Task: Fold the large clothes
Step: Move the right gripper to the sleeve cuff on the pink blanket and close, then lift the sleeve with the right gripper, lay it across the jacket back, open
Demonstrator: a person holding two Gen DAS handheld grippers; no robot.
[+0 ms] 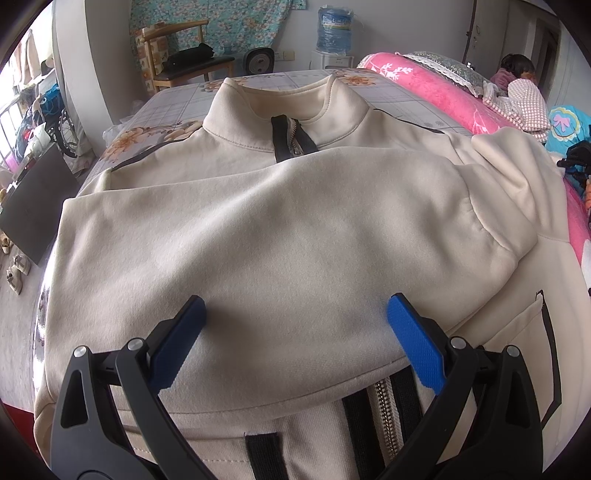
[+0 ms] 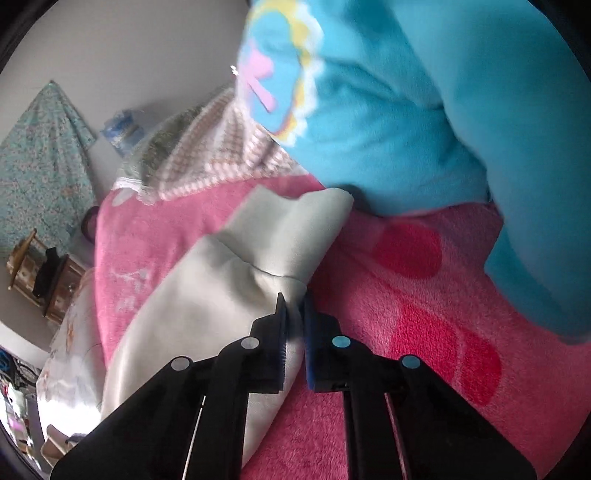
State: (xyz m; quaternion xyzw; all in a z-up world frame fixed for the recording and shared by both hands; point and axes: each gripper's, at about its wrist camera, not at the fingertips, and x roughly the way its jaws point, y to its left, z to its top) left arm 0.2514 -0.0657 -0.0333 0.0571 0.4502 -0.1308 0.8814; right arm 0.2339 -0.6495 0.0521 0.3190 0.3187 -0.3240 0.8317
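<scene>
On the bed [image 1: 159, 107], spread flat: one cream jacket [image 1: 280, 229], collar [image 1: 284, 110] toward the far wall, long axis running away from the left view, zipper [image 1: 384, 413] down the middle, one sleeve [image 1: 258, 236] folded crosswise over the chest. Beside it, to the right: a pink blanket [image 2: 406, 332], then a blue blanket [image 2: 424, 110] bulking close against the other sleeve's cuff [image 2: 295, 229]. Farther back: one wooden chair [image 1: 184, 59], one water jug [image 1: 334, 31]. Left tool [image 1: 295, 314] wide apart over the folded sleeve, gripping nothing. Right tool [image 2: 294, 306] pinched together on the second sleeve's edge, over the pink blanket.
</scene>
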